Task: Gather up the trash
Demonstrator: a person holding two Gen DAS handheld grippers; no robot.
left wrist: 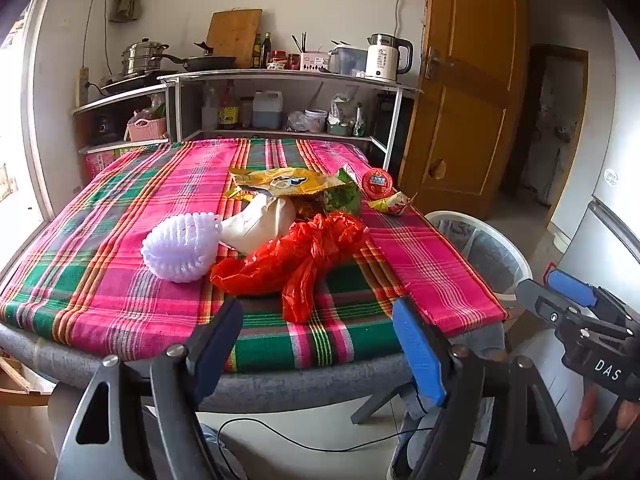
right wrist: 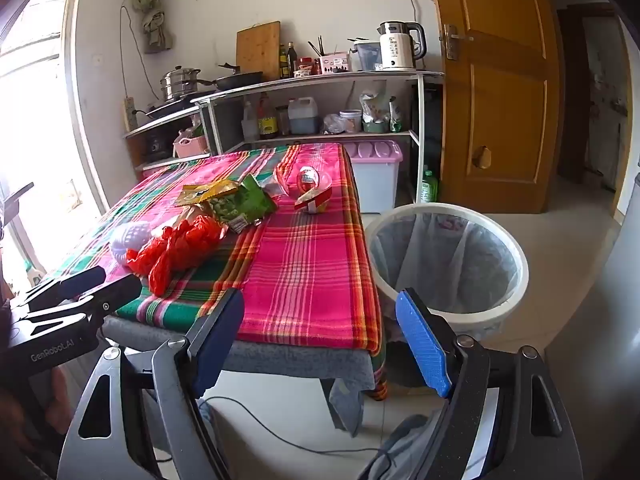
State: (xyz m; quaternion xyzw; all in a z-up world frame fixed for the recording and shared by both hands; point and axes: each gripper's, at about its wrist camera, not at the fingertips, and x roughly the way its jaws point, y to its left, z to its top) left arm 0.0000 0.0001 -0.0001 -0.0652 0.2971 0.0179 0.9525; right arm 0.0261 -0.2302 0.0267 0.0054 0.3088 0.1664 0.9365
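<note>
A kitchen table (left wrist: pixel 120 288) under plaid cloth carries the trash mid-surface: red bag (left wrist: pixel 296 264) nearest the front edge. The bin (right wrist: pixel 448 264) stands off the right edge, handy for dropping. Left gripper (left wrist: pixel 320 344) and right gripper (right wrist: pixel 320 336) hover wide apart, empty.

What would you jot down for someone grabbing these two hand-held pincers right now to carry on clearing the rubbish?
Left gripper: open, empty, short of the table's near edge.
Right gripper: open, empty, between the table and the bin.
On the plaid tablecloth: red plastic bag nearest, white foam fruit net, beige paper bag, yellow snack wrapper, green snack wrapper, small red-lidded cup, red-and-yellow wrapper.
White bin with clear liner stands on the floor right of the table.
Done: nothing visibly collected.
Left: every piece into the bin.
</note>
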